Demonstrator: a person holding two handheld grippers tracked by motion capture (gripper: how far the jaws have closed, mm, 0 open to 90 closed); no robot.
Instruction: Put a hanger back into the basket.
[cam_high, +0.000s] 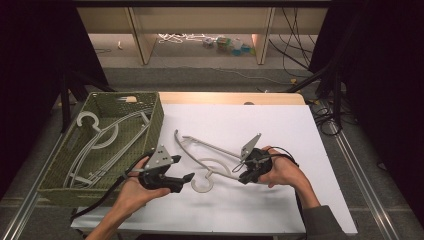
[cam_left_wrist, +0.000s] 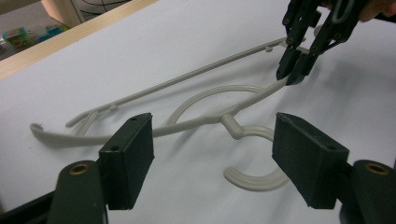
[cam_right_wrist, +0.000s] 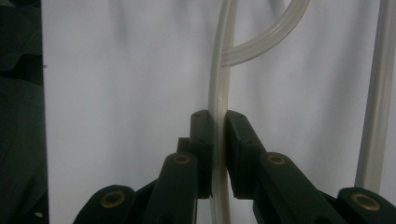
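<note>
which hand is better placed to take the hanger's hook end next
Left. The left gripper has open jaws right beside the hook of the hanger on the white table. The right gripper is already shut on the hanger's arm.

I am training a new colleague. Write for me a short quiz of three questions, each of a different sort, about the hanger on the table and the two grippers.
1. True or false: the right gripper is shut on the hanger.
2. Where do the other hangers lie? A) in the green woven basket B) on the floor C) on the white sheet
3. Fill in: the left gripper has its jaws ____, with the hanger's hook lying ahead between them, not gripped.

Key: 1 true; 2 A; 3 open.
</note>
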